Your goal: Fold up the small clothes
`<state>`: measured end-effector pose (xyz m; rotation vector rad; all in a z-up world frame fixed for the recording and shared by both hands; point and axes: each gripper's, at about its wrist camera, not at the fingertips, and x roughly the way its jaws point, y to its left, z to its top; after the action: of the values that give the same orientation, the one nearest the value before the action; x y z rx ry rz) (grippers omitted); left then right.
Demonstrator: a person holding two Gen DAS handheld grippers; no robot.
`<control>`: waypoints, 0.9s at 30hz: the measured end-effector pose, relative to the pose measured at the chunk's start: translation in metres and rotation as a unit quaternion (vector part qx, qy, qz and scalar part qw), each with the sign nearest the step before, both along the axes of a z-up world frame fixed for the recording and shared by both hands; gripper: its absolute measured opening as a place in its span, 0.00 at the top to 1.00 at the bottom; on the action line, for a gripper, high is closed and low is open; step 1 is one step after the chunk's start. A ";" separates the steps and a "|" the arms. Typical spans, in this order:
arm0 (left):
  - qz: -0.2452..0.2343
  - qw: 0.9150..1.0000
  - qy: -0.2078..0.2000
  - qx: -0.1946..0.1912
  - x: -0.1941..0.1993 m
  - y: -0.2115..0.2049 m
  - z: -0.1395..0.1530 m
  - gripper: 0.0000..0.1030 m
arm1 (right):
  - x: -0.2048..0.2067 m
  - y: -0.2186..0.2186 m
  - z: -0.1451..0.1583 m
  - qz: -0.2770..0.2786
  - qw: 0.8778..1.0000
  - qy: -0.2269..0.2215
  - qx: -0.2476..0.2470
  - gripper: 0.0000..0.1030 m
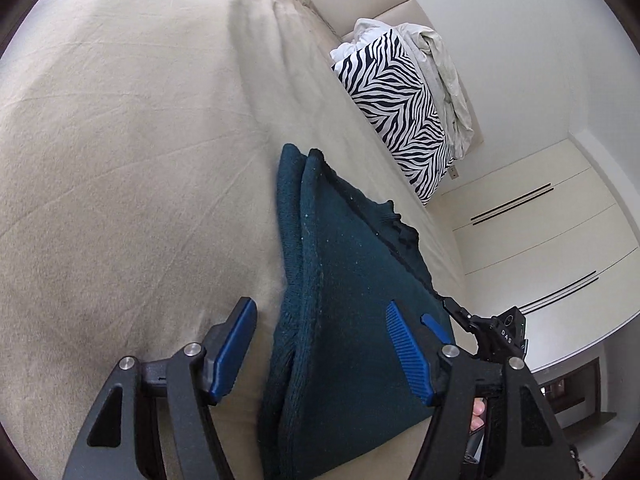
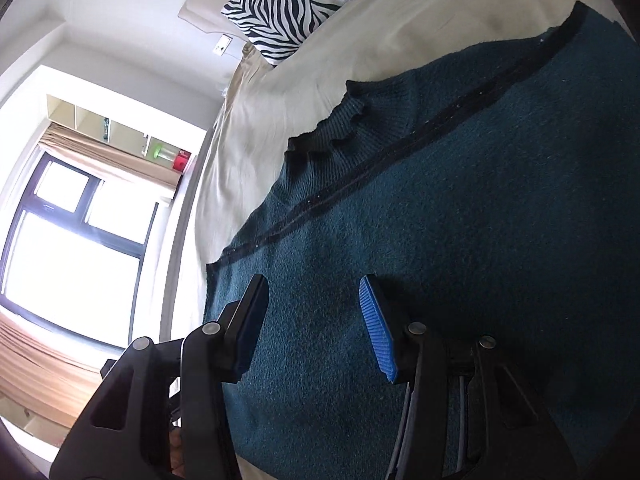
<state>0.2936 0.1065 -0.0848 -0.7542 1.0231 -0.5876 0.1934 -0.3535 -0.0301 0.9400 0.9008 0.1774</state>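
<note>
Sweater (image 1: 352, 320) lies folded on the bed (image 1: 140, 140); left gripper (image 1: 320, 344) and right gripper (image 2: 314, 328) fingers apart above it

A dark teal knitted sweater (image 1: 352, 280) lies on the beige bed sheet (image 1: 140, 160), folded into layers with a black-trimmed edge running along it; its ruffled collar (image 2: 340, 128) points toward the far zebra-striped pillow (image 1: 400, 108).

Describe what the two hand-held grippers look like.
Both look alike: the left hand-held gripper and right hand-held gripper have black angular linkage arms with silver pivot pins and blue ribbed pads. In the left view, the right one's body is marked "DAS".
</note>
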 end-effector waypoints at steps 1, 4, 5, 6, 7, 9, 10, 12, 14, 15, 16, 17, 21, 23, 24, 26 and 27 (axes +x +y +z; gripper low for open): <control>-0.002 1.000 0.007 -0.007 -0.001 0.000 0.000 0.32 | -0.003 -0.001 0.001 0.001 1.000 -0.003 0.007 0.53; -0.020 0.999 0.028 -0.017 -0.003 -0.006 -0.001 0.32 | -0.007 0.006 0.003 0.020 1.000 -0.003 0.018 0.53; -0.026 0.999 0.032 -0.013 -0.005 -0.008 -0.001 0.32 | -0.007 0.011 0.004 0.028 0.999 -0.006 0.023 0.53; -0.030 0.999 0.038 -0.013 -0.005 -0.010 -0.003 0.32 | -0.005 0.016 0.005 0.035 0.999 -0.007 0.030 0.53; -0.034 0.998 0.045 -0.016 -0.008 -0.011 -0.006 0.32 | -0.005 0.021 0.006 0.041 0.998 -0.008 0.038 0.53; -0.039 0.997 0.057 -0.026 -0.009 -0.013 -0.008 0.32 | -0.003 0.031 0.007 0.052 0.997 -0.007 0.054 0.53; -0.043 0.997 0.062 -0.029 -0.011 -0.013 -0.009 0.32 | -0.002 0.038 0.008 0.060 0.996 -0.008 0.059 0.53; -0.049 0.995 0.071 -0.041 -0.014 -0.014 -0.011 0.32 | 0.002 0.051 0.009 0.077 0.995 -0.006 0.065 0.53; -0.044 0.995 0.074 -0.057 -0.015 -0.012 -0.014 0.32 | 0.007 0.063 0.010 0.091 0.994 -0.003 0.067 0.53; -0.042 0.994 0.076 -0.073 -0.015 -0.010 -0.016 0.35 | 0.010 0.068 0.010 0.096 0.993 -0.001 0.068 0.53; -0.041 0.992 0.080 -0.087 -0.015 -0.008 -0.019 0.38 | 0.014 0.074 0.010 0.101 0.992 0.001 0.069 0.53; -0.041 0.991 0.085 -0.089 -0.014 -0.007 -0.021 0.46 | 0.018 0.079 0.009 0.106 0.992 0.005 0.072 0.53; -0.038 0.991 0.097 -0.088 -0.014 -0.005 -0.028 0.63 | 0.038 0.101 0.009 0.127 0.989 0.007 0.079 0.53; -0.037 0.990 0.098 -0.091 -0.014 -0.005 -0.028 0.63 | 0.049 0.114 0.008 0.143 0.986 0.009 0.088 0.53; -0.037 0.990 0.098 -0.091 -0.014 -0.005 -0.028 0.64 | 0.054 0.120 0.004 0.153 0.984 0.017 0.090 0.53; -0.034 0.991 0.100 -0.086 -0.014 -0.005 -0.029 0.73 | 0.065 0.132 -0.012 0.165 0.982 0.058 0.075 0.53; -0.031 0.991 0.103 -0.085 -0.014 -0.005 -0.031 0.84 | 0.068 0.135 -0.019 0.163 0.982 0.064 0.068 0.53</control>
<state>0.2794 0.1016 -0.1159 -0.9504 1.2011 -0.6671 0.2616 -0.2186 -0.0486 0.9324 1.1711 0.4684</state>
